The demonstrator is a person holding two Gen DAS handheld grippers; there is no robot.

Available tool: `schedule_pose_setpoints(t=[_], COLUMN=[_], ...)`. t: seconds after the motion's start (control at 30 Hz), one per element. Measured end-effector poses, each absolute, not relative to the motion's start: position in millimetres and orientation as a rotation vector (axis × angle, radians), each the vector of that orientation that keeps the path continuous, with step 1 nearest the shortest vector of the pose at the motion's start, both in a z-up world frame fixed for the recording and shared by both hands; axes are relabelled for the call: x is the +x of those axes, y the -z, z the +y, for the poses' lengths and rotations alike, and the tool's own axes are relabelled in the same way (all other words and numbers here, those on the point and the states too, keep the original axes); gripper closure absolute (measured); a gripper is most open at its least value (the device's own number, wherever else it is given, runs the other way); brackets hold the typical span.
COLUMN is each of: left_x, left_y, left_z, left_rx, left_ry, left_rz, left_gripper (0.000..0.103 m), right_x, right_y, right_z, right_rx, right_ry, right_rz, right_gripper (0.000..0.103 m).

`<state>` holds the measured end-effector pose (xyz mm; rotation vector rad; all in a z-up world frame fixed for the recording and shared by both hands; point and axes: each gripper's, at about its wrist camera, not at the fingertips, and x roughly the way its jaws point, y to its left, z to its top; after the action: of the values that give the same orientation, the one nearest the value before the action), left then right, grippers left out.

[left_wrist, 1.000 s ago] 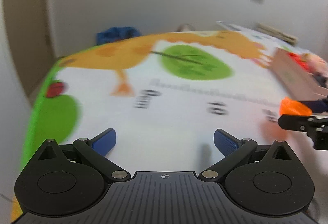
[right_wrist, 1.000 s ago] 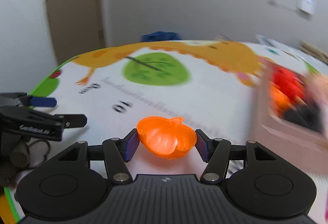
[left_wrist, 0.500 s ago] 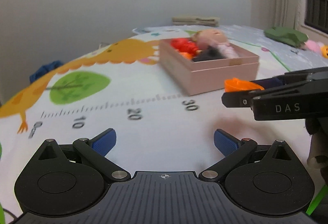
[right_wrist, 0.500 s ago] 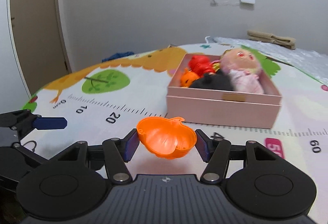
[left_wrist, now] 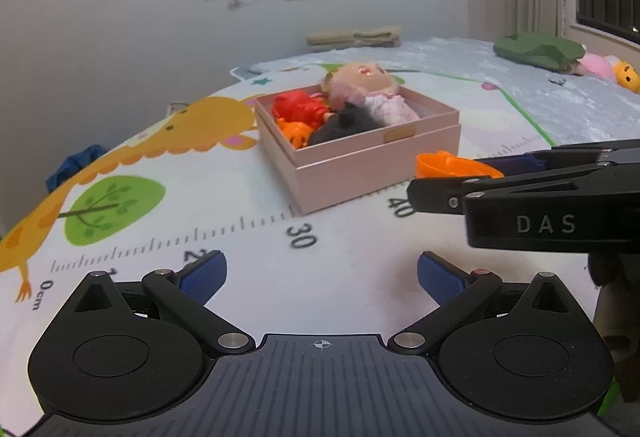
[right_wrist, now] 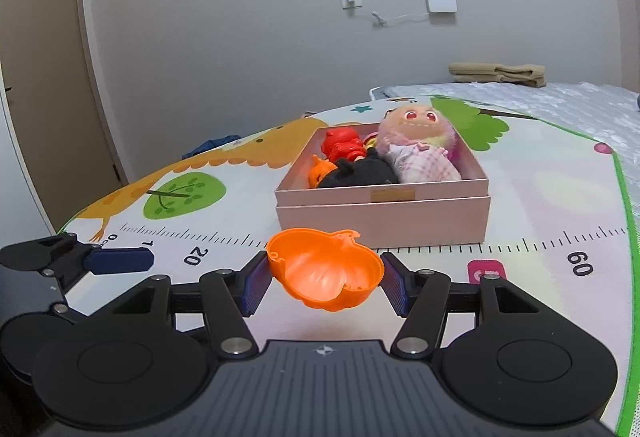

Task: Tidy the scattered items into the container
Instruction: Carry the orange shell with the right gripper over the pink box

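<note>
Above play mat (right_wrist: 540,197), R tool (right_wrist: 325,274) clamped on orange pumpkin half (right_wrist: 325,269), L tool (left_wrist: 322,273) wide open, empty

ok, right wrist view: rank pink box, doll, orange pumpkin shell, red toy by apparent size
1. pink box
2. orange pumpkin shell and doll: look alike; the shell is nearer the camera, so unranked
3. red toy

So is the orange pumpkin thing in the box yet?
Not yet. The right gripper holds the orange pumpkin half above the mat, short of the pink box, which already holds a doll and other toys.
</note>
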<state>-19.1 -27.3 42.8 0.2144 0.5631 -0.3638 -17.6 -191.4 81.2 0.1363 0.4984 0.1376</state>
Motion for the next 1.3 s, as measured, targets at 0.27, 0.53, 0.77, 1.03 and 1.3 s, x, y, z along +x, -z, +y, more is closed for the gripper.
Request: schedule_pose_setpoints(t=[0.27, 0.53, 0.77, 1.03, 1.3], left_x=[-10.5, -13.4, -14.1, -3.0, -1.4], left_y=[-38.8, -39.3, -42.9, -41.6, -37.9], left_z=[-23.1, -15.4, -1.1, 24.0, 29.6], left_rx=[0.176, 0.129, 0.102, 0.042, 0.023], left_ry=[0.312, 0.320, 0.296, 0.251, 0.262], left_rz=[0.571, 0.571, 0.559, 0.572, 0.583], left_gripper=[0.000, 0.000, 0.000, 0.000, 0.000], right_x=[-9.2, 35.5, 109.3, 158.1, 168.3], right_y=[-79.4, -101.9, -120.1, -119.8, -113.5], right_z=[-192.7, -201.4, -188.1, -178.7, -168.3], right_rx=[0.110, 0.077, 0.037, 0.067, -0.102], right_ry=[-0.114, -0.083, -0.091, -0.167, -0.047], right_rz=[0.513, 0.461, 0.462, 0.507, 0.504], right_gripper=[0.044, 0.044, 0.044, 0.025, 0.025])
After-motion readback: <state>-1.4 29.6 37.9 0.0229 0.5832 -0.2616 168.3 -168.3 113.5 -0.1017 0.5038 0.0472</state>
